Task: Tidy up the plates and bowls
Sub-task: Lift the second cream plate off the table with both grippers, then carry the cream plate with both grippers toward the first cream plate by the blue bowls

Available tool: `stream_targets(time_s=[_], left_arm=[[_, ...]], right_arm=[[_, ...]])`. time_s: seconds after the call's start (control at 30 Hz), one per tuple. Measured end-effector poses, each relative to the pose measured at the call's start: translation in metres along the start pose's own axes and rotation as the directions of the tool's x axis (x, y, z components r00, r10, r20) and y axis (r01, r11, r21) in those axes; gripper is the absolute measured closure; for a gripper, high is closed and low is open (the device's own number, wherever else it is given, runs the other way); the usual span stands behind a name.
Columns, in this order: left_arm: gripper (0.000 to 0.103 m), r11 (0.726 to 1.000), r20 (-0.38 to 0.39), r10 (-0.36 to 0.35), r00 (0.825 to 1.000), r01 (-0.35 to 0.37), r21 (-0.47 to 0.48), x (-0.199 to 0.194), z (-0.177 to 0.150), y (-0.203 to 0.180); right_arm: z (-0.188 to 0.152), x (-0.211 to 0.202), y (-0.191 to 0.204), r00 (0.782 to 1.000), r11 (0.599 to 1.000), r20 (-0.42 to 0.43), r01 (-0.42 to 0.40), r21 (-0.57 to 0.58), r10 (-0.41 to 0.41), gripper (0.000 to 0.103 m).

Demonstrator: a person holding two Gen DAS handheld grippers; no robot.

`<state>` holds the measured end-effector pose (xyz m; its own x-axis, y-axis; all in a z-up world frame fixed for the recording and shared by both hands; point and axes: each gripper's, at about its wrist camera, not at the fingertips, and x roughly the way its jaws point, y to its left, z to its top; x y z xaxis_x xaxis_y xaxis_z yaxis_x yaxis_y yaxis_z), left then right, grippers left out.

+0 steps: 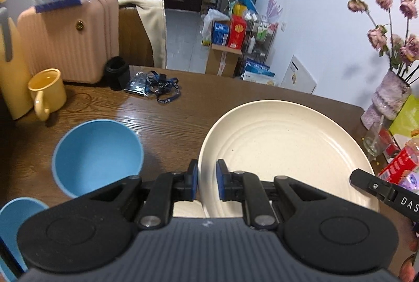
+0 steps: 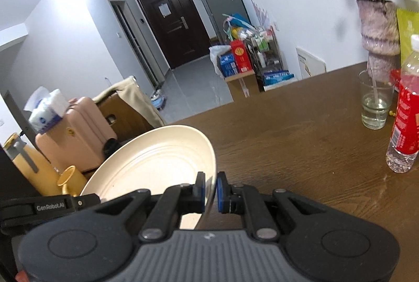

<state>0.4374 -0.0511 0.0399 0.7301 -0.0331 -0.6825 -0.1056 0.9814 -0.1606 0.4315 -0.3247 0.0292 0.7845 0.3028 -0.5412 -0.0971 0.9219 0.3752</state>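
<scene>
A cream plate point(image 1: 282, 151) is held between both grippers above the brown table point(image 1: 183, 114). My left gripper point(image 1: 207, 178) is shut on its left rim. My right gripper point(image 2: 210, 190) is shut on its right rim, and the plate point(image 2: 154, 164) tilts up to the left in the right wrist view. A blue bowl point(image 1: 97, 153) stands on the table left of the plate. A second blue dish point(image 1: 15, 221) shows at the lower left edge. The right gripper's finger point(image 1: 379, 189) shows at the plate's right rim in the left wrist view.
A yellow mug point(image 1: 47, 92), a black cup point(image 1: 117, 72) and a blue lanyard point(image 1: 162, 87) lie at the back left. A pink suitcase point(image 1: 70, 38) stands behind. A vase of dried flowers point(image 2: 379, 38), a glass point(image 2: 374, 104) and a red-labelled bottle point(image 2: 406, 119) stand at the right.
</scene>
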Motion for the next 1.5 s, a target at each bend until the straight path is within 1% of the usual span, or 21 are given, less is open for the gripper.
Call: stream_targets(time_s=[0.17,0.43,0.63,0.83,1.13,1.33,1.5], left_arm=[[0.088,1.0,0.019,-0.001,1.0,0.001,-0.006,-0.034,-0.012,0.015],[0.088,1.0,0.063,0.006,0.998,-0.004,-0.024,-0.087,-0.039,0.039],[0.088,0.999,0.084,0.008,0.996,-0.003,-0.052,-0.121,-0.062,0.064],[0.088,0.998,0.099,0.032,0.995,-0.026,-0.066,-0.15,-0.086,0.087],[0.088,0.994,0.101,0.066,0.993,-0.057,-0.091,-0.179,-0.127,0.121],[0.088,0.99,0.109,0.072,0.991,-0.058,-0.129,-0.191,-0.153,0.148],[0.088,0.987,0.114,0.092,0.989,-0.076,-0.14,-0.198,-0.169,0.163]], right_arm=[[-0.014,-0.031,0.019,1.0,1.0,0.021,-0.01,-0.018,0.01,0.095],[-0.045,-0.076,0.051,0.999,0.999,0.039,-0.028,-0.038,0.029,0.094],[-0.073,-0.105,0.074,0.998,0.997,0.044,-0.052,-0.059,0.054,0.095],[-0.105,-0.129,0.098,0.996,0.994,0.039,-0.073,-0.079,0.076,0.094],[-0.153,-0.151,0.124,0.994,0.991,0.019,-0.101,-0.084,0.103,0.094],[-0.178,-0.152,0.135,0.991,0.986,0.002,-0.137,-0.092,0.137,0.094],[-0.198,-0.149,0.139,0.987,0.983,-0.026,-0.159,-0.087,0.157,0.094]])
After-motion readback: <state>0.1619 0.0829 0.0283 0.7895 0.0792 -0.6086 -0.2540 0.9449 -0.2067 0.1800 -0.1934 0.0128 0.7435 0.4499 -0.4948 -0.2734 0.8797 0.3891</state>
